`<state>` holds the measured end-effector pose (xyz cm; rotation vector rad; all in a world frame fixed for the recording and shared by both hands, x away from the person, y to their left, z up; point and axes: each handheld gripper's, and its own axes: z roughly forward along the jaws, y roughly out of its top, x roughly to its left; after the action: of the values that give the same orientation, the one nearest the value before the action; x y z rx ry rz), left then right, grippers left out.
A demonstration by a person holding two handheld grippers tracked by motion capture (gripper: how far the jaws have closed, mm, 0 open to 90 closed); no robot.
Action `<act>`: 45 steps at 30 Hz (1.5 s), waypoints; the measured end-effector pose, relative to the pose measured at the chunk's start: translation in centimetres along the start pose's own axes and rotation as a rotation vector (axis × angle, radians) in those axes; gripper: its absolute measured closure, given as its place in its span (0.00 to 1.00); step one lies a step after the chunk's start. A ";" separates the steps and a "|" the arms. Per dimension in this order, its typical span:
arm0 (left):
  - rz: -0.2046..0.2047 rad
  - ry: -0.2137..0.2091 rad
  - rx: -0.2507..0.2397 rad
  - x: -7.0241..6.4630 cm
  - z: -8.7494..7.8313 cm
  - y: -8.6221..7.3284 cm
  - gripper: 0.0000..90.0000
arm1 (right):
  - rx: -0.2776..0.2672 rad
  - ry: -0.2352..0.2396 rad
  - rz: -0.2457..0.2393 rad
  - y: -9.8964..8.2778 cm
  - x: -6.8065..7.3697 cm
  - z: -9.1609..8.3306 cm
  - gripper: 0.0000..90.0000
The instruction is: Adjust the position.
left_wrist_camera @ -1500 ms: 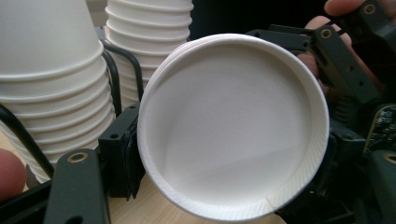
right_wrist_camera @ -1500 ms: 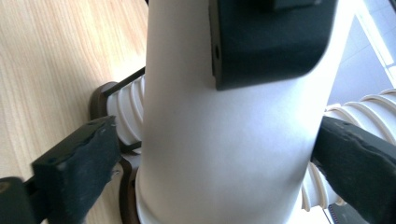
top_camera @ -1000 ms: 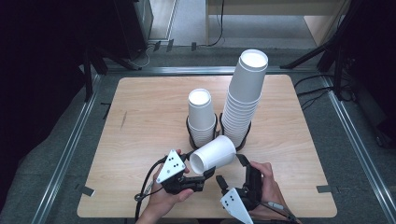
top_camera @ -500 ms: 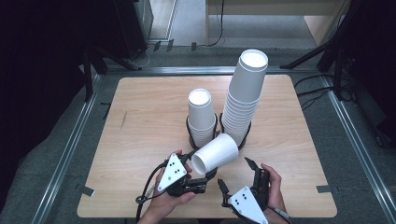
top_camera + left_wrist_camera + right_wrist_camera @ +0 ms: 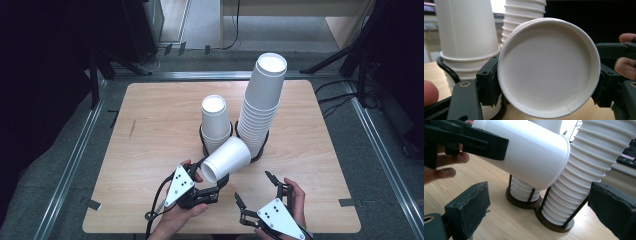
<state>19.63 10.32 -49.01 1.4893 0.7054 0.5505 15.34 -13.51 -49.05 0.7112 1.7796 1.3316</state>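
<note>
The left gripper (image 5: 212, 187) has its fingers (image 5: 489, 85) clenched on a white paper cup (image 5: 226, 160), one pad on each side of the cup near its base. The cup lies tilted on its side above the tabletop (image 5: 150, 130), off the wood, near the middle of the front edge; its closed bottom faces the person and its open mouth points toward the two stacks behind it. In the left gripper view the round bottom of the cup (image 5: 549, 67) sits squarely between the two black fingers.

The right gripper (image 5: 256, 192) is just beside it, nearer the front right corner. Its fingers (image 5: 471, 208) are released with nothing between the pads, and they have just been closing a little.

Behind the held cup stand a short stack of cups (image 5: 216, 122) and a tall stack of cups (image 5: 262, 102), side by side in a dark double holder (image 5: 536, 207) around the middle of the tabletop. The tall stack leans slightly toward the back right.
</note>
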 end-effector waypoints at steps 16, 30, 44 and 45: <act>0.022 -0.022 -0.110 -0.9 -0.1 -0.5 0.27 | -0.029 0.066 0.452 1.0 -0.8 0.2 0.09; 0.036 -0.012 -0.128 -1.1 -0.2 -0.6 0.27 | 0.048 0.092 0.898 1.7 -1.4 0.9 0.08; 0.052 -0.005 -0.126 -1.4 -0.1 -0.7 0.27 | 0.101 0.182 1.395 1.2 -2.8 1.8 0.00; 0.056 -0.004 -0.126 -1.4 -0.1 -0.8 0.27 | 0.108 0.188 1.434 1.1 -2.9 2.0 0.00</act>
<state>18.55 9.35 -49.64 1.3952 0.6159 0.6238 18.50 -14.50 -47.53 2.2000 1.3688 2.1860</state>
